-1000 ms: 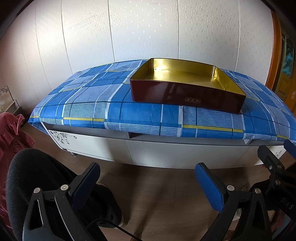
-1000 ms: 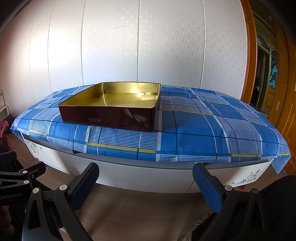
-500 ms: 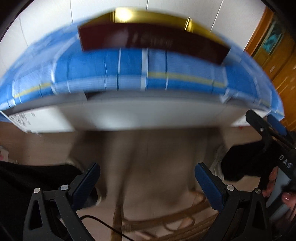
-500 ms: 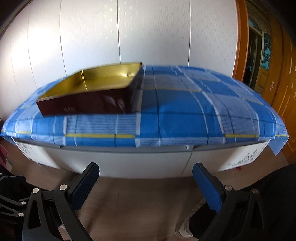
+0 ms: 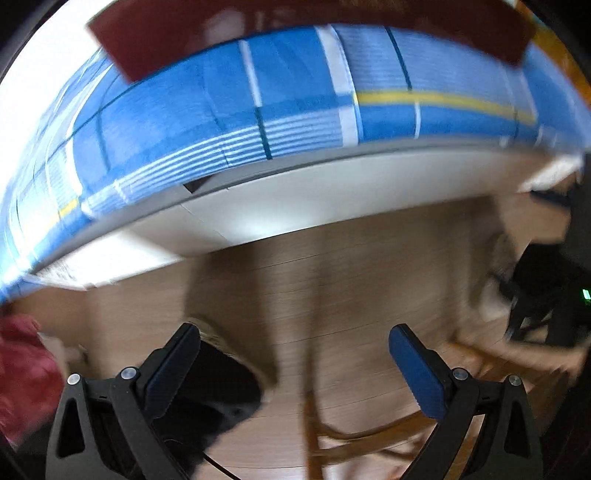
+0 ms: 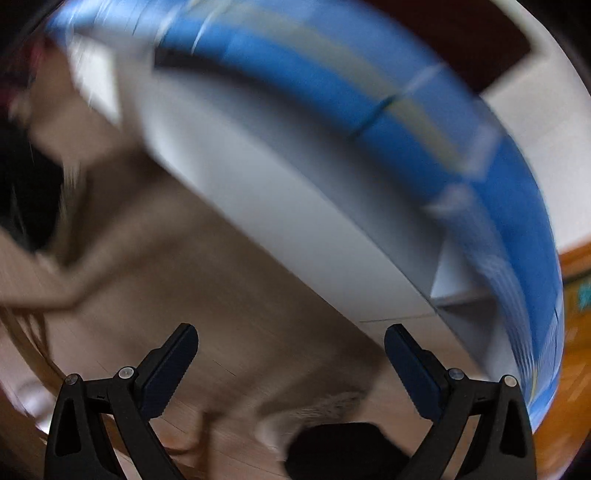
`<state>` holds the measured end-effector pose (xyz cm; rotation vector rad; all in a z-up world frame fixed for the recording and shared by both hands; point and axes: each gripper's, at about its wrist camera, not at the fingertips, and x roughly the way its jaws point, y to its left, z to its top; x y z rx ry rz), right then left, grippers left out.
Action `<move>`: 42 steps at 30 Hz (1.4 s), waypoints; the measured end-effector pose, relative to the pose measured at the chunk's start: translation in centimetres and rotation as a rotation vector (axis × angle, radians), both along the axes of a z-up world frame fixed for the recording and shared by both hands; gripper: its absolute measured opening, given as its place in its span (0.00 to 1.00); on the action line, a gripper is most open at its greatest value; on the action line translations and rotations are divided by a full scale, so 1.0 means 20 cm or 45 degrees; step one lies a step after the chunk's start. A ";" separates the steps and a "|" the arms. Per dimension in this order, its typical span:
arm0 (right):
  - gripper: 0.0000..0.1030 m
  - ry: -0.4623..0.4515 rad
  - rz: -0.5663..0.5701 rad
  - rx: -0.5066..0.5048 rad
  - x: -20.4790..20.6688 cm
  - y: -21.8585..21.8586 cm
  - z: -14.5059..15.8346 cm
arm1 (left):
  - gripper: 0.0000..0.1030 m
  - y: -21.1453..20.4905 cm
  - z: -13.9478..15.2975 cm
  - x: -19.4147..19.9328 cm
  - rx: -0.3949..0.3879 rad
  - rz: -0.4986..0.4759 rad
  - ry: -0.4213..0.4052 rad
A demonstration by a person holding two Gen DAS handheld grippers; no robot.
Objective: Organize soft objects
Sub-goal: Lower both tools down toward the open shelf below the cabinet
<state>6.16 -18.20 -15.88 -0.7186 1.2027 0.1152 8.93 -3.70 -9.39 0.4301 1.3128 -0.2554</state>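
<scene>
Both views are blurred by motion. In the left wrist view my left gripper point(image 5: 293, 365) is open and empty, low over the wooden floor point(image 5: 332, 280). The dark red box point(image 5: 295, 26) sits at the top on the blue checked cloth point(image 5: 207, 118). A red soft cloth point(image 5: 22, 373) shows at the left edge. My right gripper point(image 6: 291, 363) is open and empty too, tilted, with the blue checked cloth point(image 6: 480, 155) arcing across the upper right and the dark red box point(image 6: 461, 40) above it.
The white table front point(image 5: 332, 199) stands ahead of the left gripper. A wooden chair frame point(image 5: 369, 435) lies low at the right, with a dark shoe point(image 5: 221, 398) by the left finger. In the right wrist view a dark shoe point(image 6: 340, 450) sits at the bottom.
Both grippers have swung down from facing the tabletop toward the floor. The right view has rolled sideways. Box and cloth have slid to the top of each view. Both grippers stay open.
</scene>
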 end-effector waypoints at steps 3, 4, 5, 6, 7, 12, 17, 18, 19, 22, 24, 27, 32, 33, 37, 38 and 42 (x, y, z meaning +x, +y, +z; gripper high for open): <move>1.00 0.026 0.074 -0.179 0.05 0.00 -0.15 | 1.00 -0.05 -0.06 -0.01 0.157 -0.148 -0.016; 1.00 0.018 0.102 -0.232 0.07 -0.01 -0.19 | 1.00 -0.06 -0.08 -0.01 0.195 -0.187 -0.021; 1.00 -0.001 0.133 -0.291 0.08 -0.02 -0.23 | 1.00 -0.08 -0.11 -0.02 0.262 -0.240 -0.034; 0.99 -0.027 0.167 -0.359 0.10 -0.02 -0.26 | 1.00 -0.08 -0.13 -0.02 0.310 -0.282 -0.046; 0.99 -0.043 0.197 -0.393 0.11 -0.02 -0.28 | 1.00 -0.10 -0.15 -0.03 0.357 -0.331 -0.064; 0.99 -0.057 0.215 -0.396 0.19 -0.06 -0.34 | 1.00 -0.13 -0.25 -0.07 0.508 -0.488 -0.082; 0.99 0.012 0.278 -0.429 0.22 -0.12 -0.43 | 1.00 -0.15 -0.29 -0.07 0.525 -0.537 -0.043; 0.99 0.038 0.289 -0.428 0.22 -0.12 -0.46 | 1.00 -0.15 -0.30 -0.08 0.522 -0.544 -0.046; 0.99 0.070 0.301 -0.425 0.23 -0.12 -0.47 | 1.00 -0.15 -0.32 -0.08 0.523 -0.557 -0.054; 0.94 0.162 0.332 -0.421 0.23 -0.14 -0.53 | 1.00 -0.15 -0.34 -0.07 0.542 -0.600 -0.071; 0.88 0.135 0.357 -0.497 0.22 -0.13 -0.56 | 1.00 -0.16 -0.34 -0.08 0.552 -0.604 -0.084; 0.88 0.050 0.416 -0.531 0.19 -0.09 -0.50 | 1.00 -0.16 -0.34 -0.07 0.555 -0.606 -0.102; 0.88 -0.014 0.471 -0.607 0.15 -0.06 -0.54 | 1.00 -0.16 -0.37 -0.08 0.568 -0.643 -0.138; 0.88 -0.043 0.497 -0.651 0.14 -0.06 -0.53 | 1.00 -0.16 -0.38 -0.08 0.562 -0.655 -0.145; 0.92 -0.095 0.500 -0.607 0.16 -0.03 -0.49 | 1.00 -0.16 -0.40 -0.08 0.544 -0.675 -0.153; 0.92 -0.083 0.472 -0.607 0.18 -0.04 -0.51 | 1.00 -0.16 -0.40 -0.08 0.541 -0.678 -0.150; 0.94 0.032 0.429 -0.577 0.25 -0.10 -0.60 | 1.00 -0.17 -0.40 -0.09 0.517 -0.687 -0.151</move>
